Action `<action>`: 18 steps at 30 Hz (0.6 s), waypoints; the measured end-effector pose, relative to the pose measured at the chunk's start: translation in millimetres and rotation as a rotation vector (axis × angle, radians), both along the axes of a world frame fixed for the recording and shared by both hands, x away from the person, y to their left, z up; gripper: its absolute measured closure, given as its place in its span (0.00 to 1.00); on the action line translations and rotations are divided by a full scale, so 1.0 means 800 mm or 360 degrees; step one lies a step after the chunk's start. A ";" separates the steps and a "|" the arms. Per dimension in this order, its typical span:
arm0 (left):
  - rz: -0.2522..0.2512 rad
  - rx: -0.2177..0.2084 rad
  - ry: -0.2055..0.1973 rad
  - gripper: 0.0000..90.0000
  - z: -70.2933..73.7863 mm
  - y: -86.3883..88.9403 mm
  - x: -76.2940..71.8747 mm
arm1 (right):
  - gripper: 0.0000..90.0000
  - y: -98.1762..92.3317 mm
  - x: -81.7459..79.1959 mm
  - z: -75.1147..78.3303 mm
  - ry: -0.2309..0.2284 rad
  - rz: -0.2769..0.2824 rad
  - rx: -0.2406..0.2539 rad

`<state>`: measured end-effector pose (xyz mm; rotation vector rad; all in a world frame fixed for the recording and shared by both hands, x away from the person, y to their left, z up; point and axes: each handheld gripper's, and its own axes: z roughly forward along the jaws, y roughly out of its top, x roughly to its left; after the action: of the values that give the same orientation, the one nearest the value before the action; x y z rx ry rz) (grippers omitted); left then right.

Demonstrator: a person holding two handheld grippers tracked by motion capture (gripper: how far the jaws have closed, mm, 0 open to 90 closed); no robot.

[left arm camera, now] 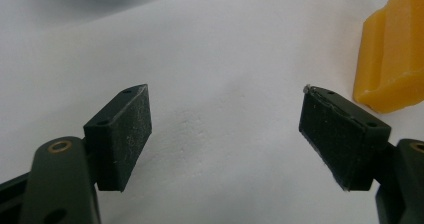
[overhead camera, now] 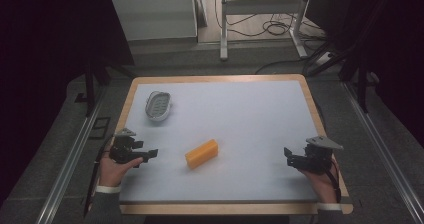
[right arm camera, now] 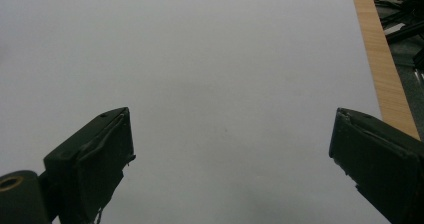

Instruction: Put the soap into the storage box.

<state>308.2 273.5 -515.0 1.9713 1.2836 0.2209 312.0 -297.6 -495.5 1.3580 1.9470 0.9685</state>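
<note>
Both grippers, left (overhead camera: 150, 154) & right (overhead camera: 290, 154), spread wide, flank soap bar (overhead camera: 202, 153).

One yellow block (overhead camera: 201, 153), one grey dish (overhead camera: 159, 105) and two grippers on one table (overhead camera: 260, 114)

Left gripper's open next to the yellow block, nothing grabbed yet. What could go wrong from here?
1. The yellow block lies askew to the open left gripper; a jaw may nudge it and spin it instead of straddling it.
2. It lies flat on the white mat, so low jaws could scrape the surface.
3. The right gripper is open and far off, no help if it slides.
</note>
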 end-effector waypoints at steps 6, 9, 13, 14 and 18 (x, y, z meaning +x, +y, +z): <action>-0.0007 -0.0039 -0.0019 0.24 0.007 0.000 -0.003 | 0.04 0.001 -0.003 -0.002 0.0014 0.0025 0.0013; -0.0004 -0.0052 -0.0027 0.24 0.009 0.001 -0.005 | 0.04 0.000 -0.005 0.000 -0.0001 0.0024 0.0024; 0.0020 -0.0029 -0.0039 0.24 0.011 0.001 -0.005 | 0.05 -0.003 -0.005 0.001 -0.0009 0.0017 0.0026; 0.0018 -0.0034 -0.0039 0.24 0.011 0.001 -0.005 | 0.05 -0.004 -0.005 0.001 -0.0005 0.0012 0.0022; 0.0015 -0.0034 -0.0038 0.24 0.012 0.001 -0.004 | 0.04 -0.008 -0.003 -0.001 0.0003 -0.0004 0.0023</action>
<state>305.0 274.1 -505.7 1.9394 1.2756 0.2337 309.4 -303.8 -496.5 1.3698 1.9428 0.9822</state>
